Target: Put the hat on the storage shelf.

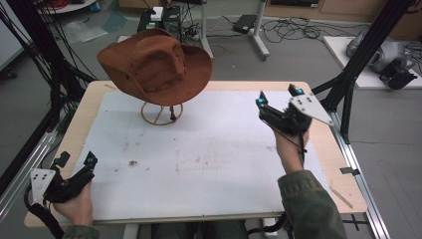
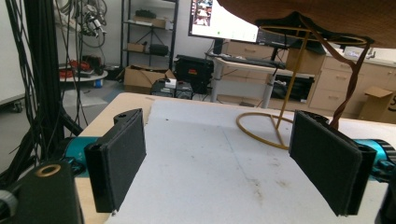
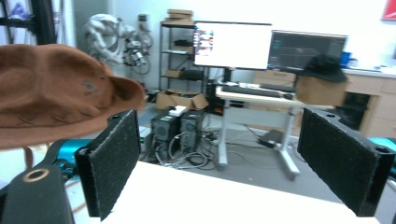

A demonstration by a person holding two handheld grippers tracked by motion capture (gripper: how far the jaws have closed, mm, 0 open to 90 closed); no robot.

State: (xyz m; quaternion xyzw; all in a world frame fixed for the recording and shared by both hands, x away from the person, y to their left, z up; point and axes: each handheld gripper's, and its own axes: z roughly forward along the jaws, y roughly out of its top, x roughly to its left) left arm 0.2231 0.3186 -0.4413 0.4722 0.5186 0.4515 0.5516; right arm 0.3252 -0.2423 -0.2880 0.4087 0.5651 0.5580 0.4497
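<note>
Right gripper hangs above the far right part of the surface, its jaws spread wide with nothing between them — the right gripper view looks out between two bare black pads at open air and the room beyond. The brown hat sits on a thin wire stand at the far left-centre of the surface, its crown up and its brim tilted. From the right gripper the hat lies to the left at roughly the same height: in the right gripper view the brim's edge comes in from the left side, just past the left jaw, not yet between the jaws. That is the relation the next move likely turns on — a sideways reach to the left would bring the nearest brim edge into the open gap.

Left gripper is low at the near left corner of the surface, also spread and empty. Its view looks up under the brim at the stand's ring base and upright, with a strap dangling beside them. It is farther from the hat than the right gripper, so the right hand seems the better placed to take the brim.
</note>
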